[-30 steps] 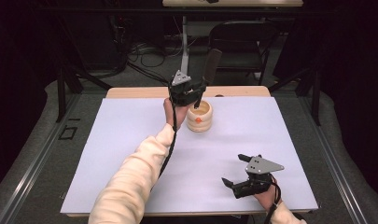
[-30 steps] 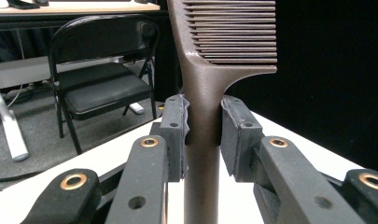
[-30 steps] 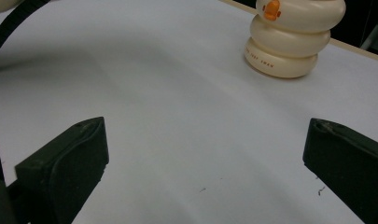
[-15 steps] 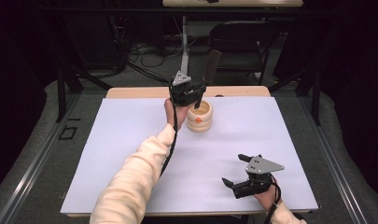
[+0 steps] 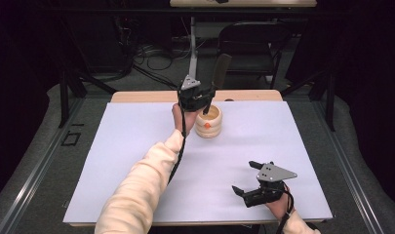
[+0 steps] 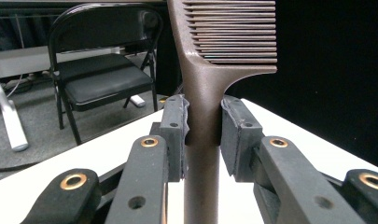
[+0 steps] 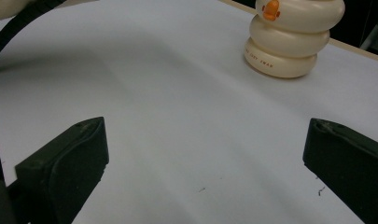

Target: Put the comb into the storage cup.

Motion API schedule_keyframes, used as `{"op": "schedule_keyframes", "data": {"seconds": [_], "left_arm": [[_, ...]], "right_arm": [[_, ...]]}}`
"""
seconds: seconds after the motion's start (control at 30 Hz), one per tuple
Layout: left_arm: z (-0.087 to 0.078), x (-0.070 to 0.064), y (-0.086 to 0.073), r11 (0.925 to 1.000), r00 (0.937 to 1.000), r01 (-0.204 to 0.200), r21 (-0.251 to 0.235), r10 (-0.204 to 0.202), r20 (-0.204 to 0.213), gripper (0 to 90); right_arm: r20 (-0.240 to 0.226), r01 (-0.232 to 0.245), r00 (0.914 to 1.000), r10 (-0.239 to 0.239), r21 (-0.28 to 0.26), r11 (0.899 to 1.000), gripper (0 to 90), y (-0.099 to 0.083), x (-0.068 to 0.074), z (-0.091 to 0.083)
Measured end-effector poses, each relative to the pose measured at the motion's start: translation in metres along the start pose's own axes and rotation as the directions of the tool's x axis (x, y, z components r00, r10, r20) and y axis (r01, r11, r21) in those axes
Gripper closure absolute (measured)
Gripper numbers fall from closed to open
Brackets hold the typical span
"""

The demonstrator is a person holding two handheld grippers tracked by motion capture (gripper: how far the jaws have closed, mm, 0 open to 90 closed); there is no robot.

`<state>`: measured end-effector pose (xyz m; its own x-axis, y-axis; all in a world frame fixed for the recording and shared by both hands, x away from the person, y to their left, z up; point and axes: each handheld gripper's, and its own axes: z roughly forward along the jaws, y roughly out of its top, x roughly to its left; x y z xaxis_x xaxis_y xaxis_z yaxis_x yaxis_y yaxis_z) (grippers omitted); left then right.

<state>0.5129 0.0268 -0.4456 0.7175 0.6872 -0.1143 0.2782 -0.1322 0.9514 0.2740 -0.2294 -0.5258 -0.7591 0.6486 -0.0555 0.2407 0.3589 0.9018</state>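
One brown comb (image 6: pixel 210 84) is clamped in the left gripper (image 5: pixel 199 95) jaws above, seemingly, one cream holder (image 5: pixel 208 122); right gripper (image 5: pixel 247 178) jaws gape empty.

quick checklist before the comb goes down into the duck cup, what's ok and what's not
1. Left hand-held gripper shut on the comb handle: ok.
2. Comb upright, teeth end up: ok.
3. Cup upright on the white sheet: ok.
4. Comb's lower end lined up over the cup's opening: cannot tell, the gripper hides it in the high view.
5. Right hand-held gripper open, holding nothing, well apart from the cup: ok.
6. Cup's inside free of other things: cannot tell.
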Motion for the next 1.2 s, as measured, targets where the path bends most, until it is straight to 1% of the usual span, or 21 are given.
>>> {"op": "schedule_keyframes", "data": {"seconds": [0.13,0.17,0.23,0.3,0.6,0.7,0.87,1.03,1.13,1.2], "left_arm": [[0.002,0.001,-0.002,1.0000,0.9999,0.009,-0.005,-0.009,0.008,72.3],[0.002,0.001,-0.002,1.0000,1.0000,0.006,0.006,-0.006,0.003,72.3],[0.003,0.002,-0.003,0.9999,0.9999,0.011,0.000,-0.011,0.006,72.3],[0.003,0.002,-0.004,0.9999,0.9999,0.012,0.008,-0.012,0.001,72.3],[0.004,0.005,-0.008,0.9997,0.9998,0.017,0.016,-0.017,0.005,72.3],[0.005,0.005,-0.010,0.9997,0.9998,0.020,0.017,-0.020,-0.002,72.3],[0.006,0.005,-0.012,0.9993,0.9998,0.018,0.031,-0.018,0.010,72.3],[0.008,0.005,-0.014,0.9990,0.9999,0.014,0.042,-0.014,0.009,72.3],[0.008,0.005,-0.016,0.9989,0.9999,0.014,0.045,-0.014,0.002,72.3],[0.008,0.006,-0.016,0.9985,0.9999,0.015,0.052,-0.015,0.008,72.3]], "right_arm": [[0.000,0.000,1.0000,0.000,0.000,1.000,0.0,0.000,0.000,0.000],[0.000,0.000,1.0000,0.000,0.000,1.000,0.0,0.000,0.000,0.000],[-0.001,0.000,1.0000,0.000,-0.001,1.000,0.0,0.000,0.000,0.000],[0.000,0.000,1.0000,0.000,-0.003,1.000,0.0,0.000,0.000,0.000],[0.000,0.001,1.0000,-0.001,-0.001,1.000,0.0,0.000,0.000,0.000],[0.001,0.000,1.0000,0.000,-0.001,1.000,0.0,0.000,0.000,0.000],[0.001,0.000,1.0000,0.000,-0.001,1.000,0.0,0.000,0.000,0.000],[0.001,-0.001,1.0000,0.001,0.000,1.000,0.0,0.000,0.000,-0.001],[0.003,0.000,1.0000,0.000,0.000,1.000,0.0,0.000,0.000,-0.001],[0.002,-0.001,1.0000,0.001,0.000,1.000,0.0,0.000,0.000,-0.001]]}}
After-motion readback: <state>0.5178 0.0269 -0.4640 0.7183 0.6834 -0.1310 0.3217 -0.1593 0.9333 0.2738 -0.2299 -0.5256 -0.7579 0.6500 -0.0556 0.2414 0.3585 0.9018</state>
